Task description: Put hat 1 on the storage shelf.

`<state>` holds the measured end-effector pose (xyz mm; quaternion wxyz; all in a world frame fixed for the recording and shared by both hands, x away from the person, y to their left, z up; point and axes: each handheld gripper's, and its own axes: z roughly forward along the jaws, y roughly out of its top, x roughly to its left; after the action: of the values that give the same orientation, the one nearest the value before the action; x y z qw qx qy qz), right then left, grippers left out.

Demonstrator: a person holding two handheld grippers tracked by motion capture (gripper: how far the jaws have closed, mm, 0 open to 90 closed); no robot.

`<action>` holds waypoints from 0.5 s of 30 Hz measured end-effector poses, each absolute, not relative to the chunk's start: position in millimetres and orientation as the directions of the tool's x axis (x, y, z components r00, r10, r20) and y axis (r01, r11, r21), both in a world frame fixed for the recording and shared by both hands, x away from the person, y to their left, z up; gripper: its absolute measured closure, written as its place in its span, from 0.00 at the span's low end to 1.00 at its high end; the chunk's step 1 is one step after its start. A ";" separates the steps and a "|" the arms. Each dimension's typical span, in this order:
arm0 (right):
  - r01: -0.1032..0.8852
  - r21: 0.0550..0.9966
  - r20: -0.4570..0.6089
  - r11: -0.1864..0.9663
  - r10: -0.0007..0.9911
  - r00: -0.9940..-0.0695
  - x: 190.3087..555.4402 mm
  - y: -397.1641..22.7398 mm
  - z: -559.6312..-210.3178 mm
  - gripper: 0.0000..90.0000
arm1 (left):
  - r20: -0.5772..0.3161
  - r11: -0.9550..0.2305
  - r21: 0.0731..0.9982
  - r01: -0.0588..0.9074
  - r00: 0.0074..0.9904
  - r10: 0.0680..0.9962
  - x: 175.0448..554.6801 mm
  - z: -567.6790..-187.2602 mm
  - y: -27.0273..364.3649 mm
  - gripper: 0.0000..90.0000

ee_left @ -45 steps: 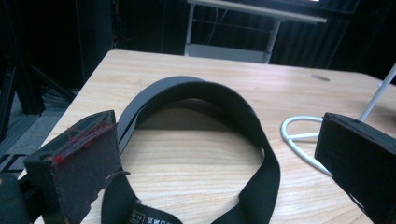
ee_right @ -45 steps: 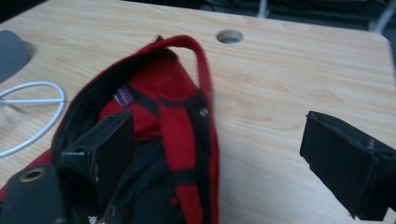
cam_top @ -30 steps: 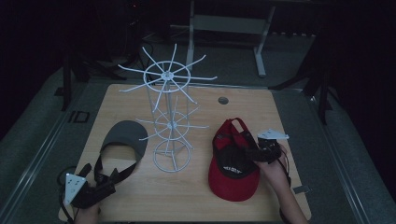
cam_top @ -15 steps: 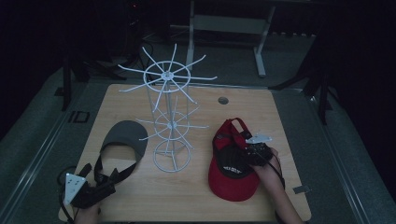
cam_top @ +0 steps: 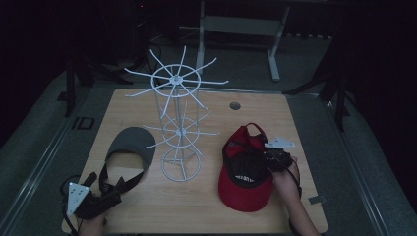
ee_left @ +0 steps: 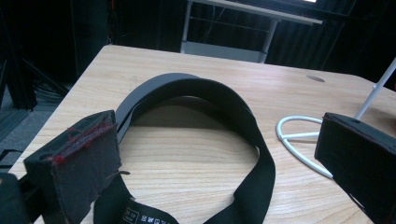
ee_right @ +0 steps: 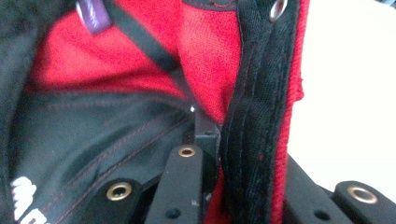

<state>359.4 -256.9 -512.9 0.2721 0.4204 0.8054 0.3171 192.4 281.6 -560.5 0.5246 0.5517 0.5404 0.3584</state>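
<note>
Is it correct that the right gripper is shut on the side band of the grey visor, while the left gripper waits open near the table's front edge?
Not quite. The right gripper is shut on the side band of the red cap, as the right gripper view shows; its jaws have just been closing on it. The grey visor lies free before the open left gripper.

red cap (cam_top: 246, 172): white lettering seen on black lining, too small to be read | black visor (ee_left: 196, 98): care symbols printed on white tag, unreadable
</note>
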 end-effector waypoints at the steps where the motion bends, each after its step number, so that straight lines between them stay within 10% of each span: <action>1: 0.490 0.753 -0.179 0.440 0.853 -0.491 357.7 -257.3 -509.0 0.95 | -0.166 0.129 0.967 0.221 0.158 0.973 192.5 -560.6 281.4 0.01; 15: 0.414 0.848 -0.107 0.332 0.871 -0.480 340.7 -260.9 -449.4 0.95 | -0.156 0.120 0.965 0.235 0.141 0.978 193.3 -561.2 281.7 0.01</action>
<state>340.7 -260.9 -449.4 0.2885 0.4205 0.7635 0.3962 193.3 281.7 -561.2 0.5118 0.5554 0.5459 0.3627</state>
